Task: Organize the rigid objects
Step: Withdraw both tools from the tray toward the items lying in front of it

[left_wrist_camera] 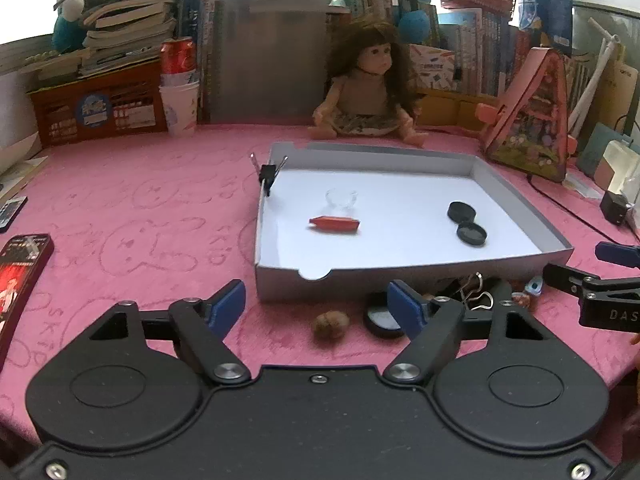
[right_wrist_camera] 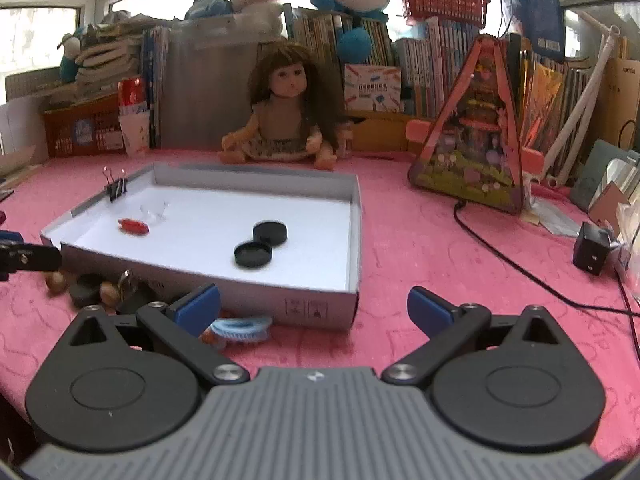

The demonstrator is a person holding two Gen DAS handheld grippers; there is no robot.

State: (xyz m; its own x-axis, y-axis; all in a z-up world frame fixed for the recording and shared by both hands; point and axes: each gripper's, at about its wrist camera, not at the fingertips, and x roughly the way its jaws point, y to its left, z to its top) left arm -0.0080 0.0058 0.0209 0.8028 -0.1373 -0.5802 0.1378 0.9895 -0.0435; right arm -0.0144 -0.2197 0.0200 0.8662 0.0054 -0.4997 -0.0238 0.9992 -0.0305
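Right now two hand-held grippers hover low over a table covered in a pink cloth [left_wrist_camera: 160, 208], both pointing toward a shallow grey box lid with a white floor [right_wrist_camera: 352, 216].

Inside the lid lie two black round caps [right_wrist_camera: 260, 242], touching each other, a small red tube-shaped piece [left_wrist_camera: 335, 224] and a clear little glass cup [left_wrist_camera: 341, 199] just behind it. A black binder clip [left_wrist_camera: 269, 174] is clamped on the lid's left wall.

More small things wait on the cloth just in front of the lid's near wall: a walnut [left_wrist_camera: 330, 323], another black round cap [left_wrist_camera: 383, 318], a metal clip with wire loops [left_wrist_camera: 478, 294], and a blue-and-white ribbed ring [right_wrist_camera: 240, 328].

The left gripper [left_wrist_camera: 318, 304] has its blue-padded fingers [left_wrist_camera: 226, 304] spread apart with nothing between them; the walnut sits on the cloth just ahead, and the right pad overlaps the loose black cap without squeezing it. The right gripper [right_wrist_camera: 314, 310] stands very wide, empty, its left pad just above the ribbed ring.

Behind the lid sits a doll with long brown hair [right_wrist_camera: 282, 108], and a pink triangular toy house [right_wrist_camera: 476, 136] stands to its right.
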